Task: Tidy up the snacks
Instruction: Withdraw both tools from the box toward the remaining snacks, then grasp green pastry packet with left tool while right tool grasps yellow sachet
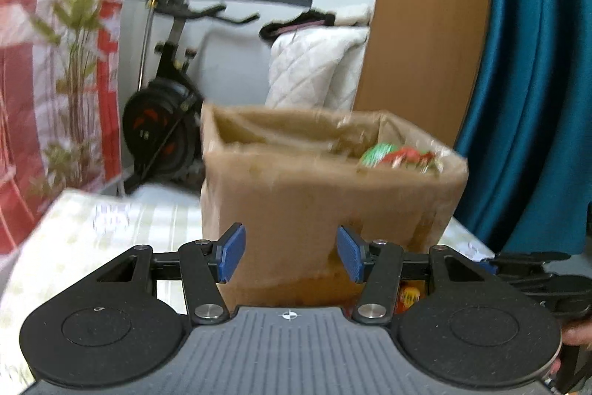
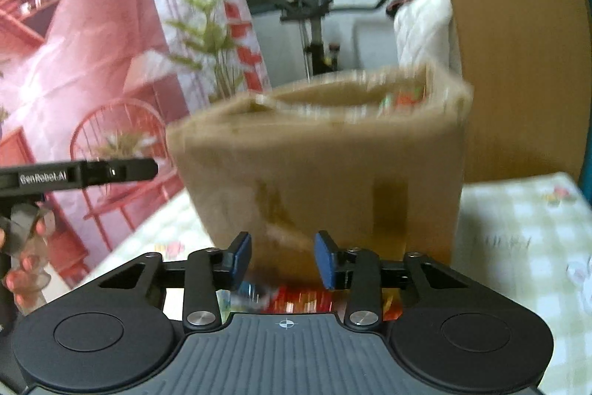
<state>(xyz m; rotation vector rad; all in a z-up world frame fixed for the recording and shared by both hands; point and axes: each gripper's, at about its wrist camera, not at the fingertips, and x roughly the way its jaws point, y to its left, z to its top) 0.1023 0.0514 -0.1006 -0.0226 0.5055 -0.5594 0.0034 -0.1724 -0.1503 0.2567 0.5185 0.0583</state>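
Both my tongs face the brown cardboard box (image 1: 325, 198) standing on the checked tablecloth (image 1: 96, 239), its top open. Inside, toward the far right corner, a green-and-red snack packet (image 1: 399, 156) pokes above the rim; from my right side the same packet (image 2: 403, 99) is just a blurred smear of colour at the box (image 2: 325, 173) top.

My left gripper (image 1: 291, 256) has its blue pads spread apart, nothing between them, only the box wall beyond. My right gripper (image 2: 283, 260) is narrower but its pads are also apart and pinching nothing. Just below them, at the foot of the box, lies a red-and-yellow snack wrapper (image 2: 303, 298), partly hidden by the gripper body; I cannot tell whether the pads touch it.

On my left, fingers (image 2: 26, 269) wrap the other handle. Behind: an exercise bike (image 1: 162, 121), a teal curtain (image 1: 536, 62).
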